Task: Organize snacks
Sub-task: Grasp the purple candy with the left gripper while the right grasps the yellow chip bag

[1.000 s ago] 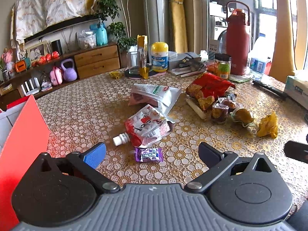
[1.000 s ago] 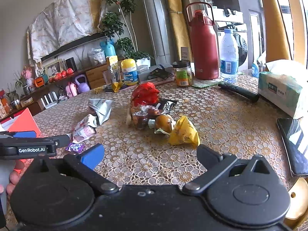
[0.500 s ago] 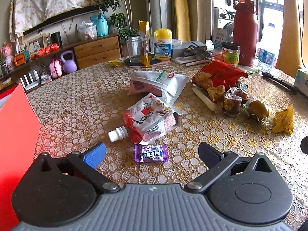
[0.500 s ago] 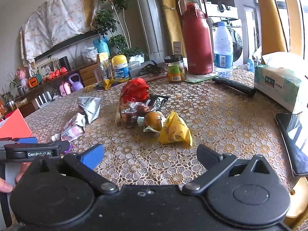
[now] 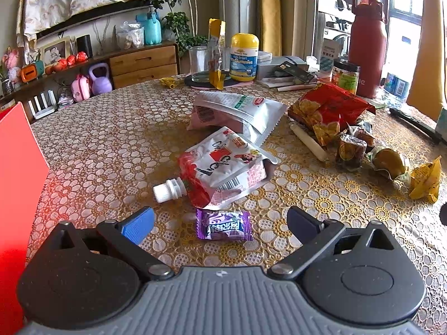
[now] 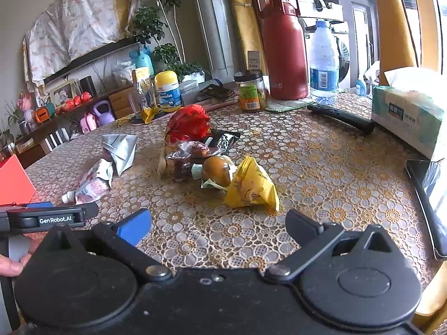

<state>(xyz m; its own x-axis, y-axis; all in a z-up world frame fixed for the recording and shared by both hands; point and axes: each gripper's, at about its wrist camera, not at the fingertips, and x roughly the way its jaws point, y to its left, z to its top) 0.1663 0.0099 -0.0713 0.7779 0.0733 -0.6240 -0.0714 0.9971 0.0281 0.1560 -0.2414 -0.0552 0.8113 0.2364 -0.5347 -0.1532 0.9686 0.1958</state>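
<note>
The purple candy wrapper (image 5: 224, 225) lies flat on the bench (image 5: 111, 145), long axis crosswise between the spread fingers of the left hand-held gripper (image 5: 220, 222), while the right hand-held gripper (image 6: 219, 224) also gapes, empty.

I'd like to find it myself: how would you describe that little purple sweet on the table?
On the lace-patterned table, find the red-and-white spouted pouch with the white cap. Just in front of it, apart from it, lies the purple candy, the only purple wrapper and the smallest packet there.
</note>
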